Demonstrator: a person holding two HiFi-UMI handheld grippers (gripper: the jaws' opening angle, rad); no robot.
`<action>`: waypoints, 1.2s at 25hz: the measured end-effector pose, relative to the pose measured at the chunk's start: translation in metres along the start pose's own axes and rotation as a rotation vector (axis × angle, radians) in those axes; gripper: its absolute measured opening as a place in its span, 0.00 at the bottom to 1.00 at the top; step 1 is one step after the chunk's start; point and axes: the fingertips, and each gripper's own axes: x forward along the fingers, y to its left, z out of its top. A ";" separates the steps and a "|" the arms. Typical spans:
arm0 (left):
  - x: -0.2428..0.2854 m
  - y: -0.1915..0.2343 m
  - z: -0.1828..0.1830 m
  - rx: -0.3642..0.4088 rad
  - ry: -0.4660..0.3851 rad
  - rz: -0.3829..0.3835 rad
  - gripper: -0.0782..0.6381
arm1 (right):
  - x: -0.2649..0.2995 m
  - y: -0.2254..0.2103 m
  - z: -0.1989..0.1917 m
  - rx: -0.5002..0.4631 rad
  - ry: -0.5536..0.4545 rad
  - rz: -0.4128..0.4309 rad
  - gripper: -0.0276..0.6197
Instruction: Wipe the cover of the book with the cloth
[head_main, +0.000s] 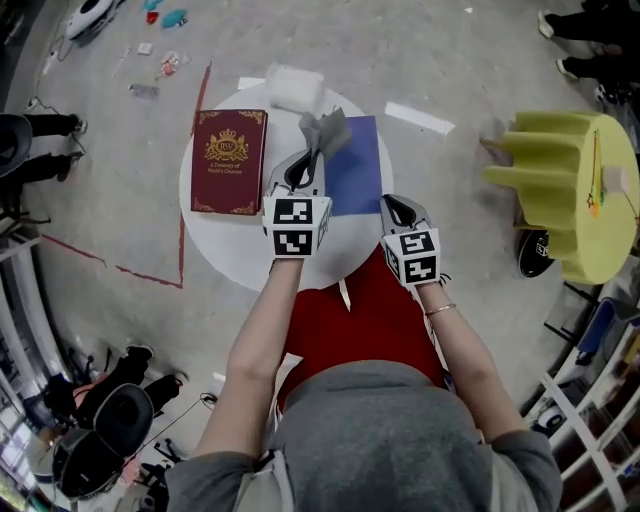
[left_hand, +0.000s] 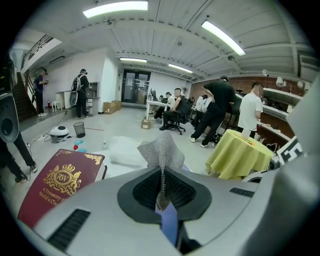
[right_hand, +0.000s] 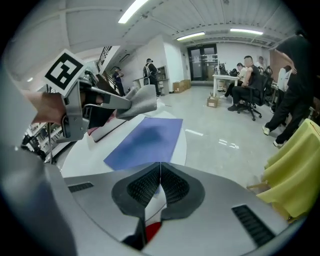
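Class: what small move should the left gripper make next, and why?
Probably carry the left gripper leftward and lower it onto the book. Its jaws are shut on the grey cloth, which is up by the blue sheet, to the right of the book and not touching its cover.

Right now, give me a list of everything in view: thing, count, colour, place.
table: 1, white, round, centre
book: 1, maroon with gold print, closed, flat on the table's left side
sheet: 1, blue, flat on the table, right of the book
cloth: 1, grey, pinched in the left gripper, not touching the book
packet: 1, white, at the table's far edge
draped table: 1, yellow-green, on the floor to the right
bystanders: several, dark and white tops, in the background
left gripper: 1, grey, shut on the cloth, between book and sheet
right gripper: 1, grey, shut and empty, at the table's near right edge
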 end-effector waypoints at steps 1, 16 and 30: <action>0.004 -0.001 -0.001 -0.003 0.004 0.005 0.14 | 0.002 0.000 -0.001 -0.013 0.012 0.011 0.09; 0.037 -0.018 -0.014 -0.033 0.057 0.027 0.14 | 0.017 0.010 -0.017 -0.129 0.109 0.125 0.09; 0.074 -0.061 0.005 0.024 0.079 -0.075 0.14 | 0.020 0.009 -0.021 -0.120 0.138 0.119 0.09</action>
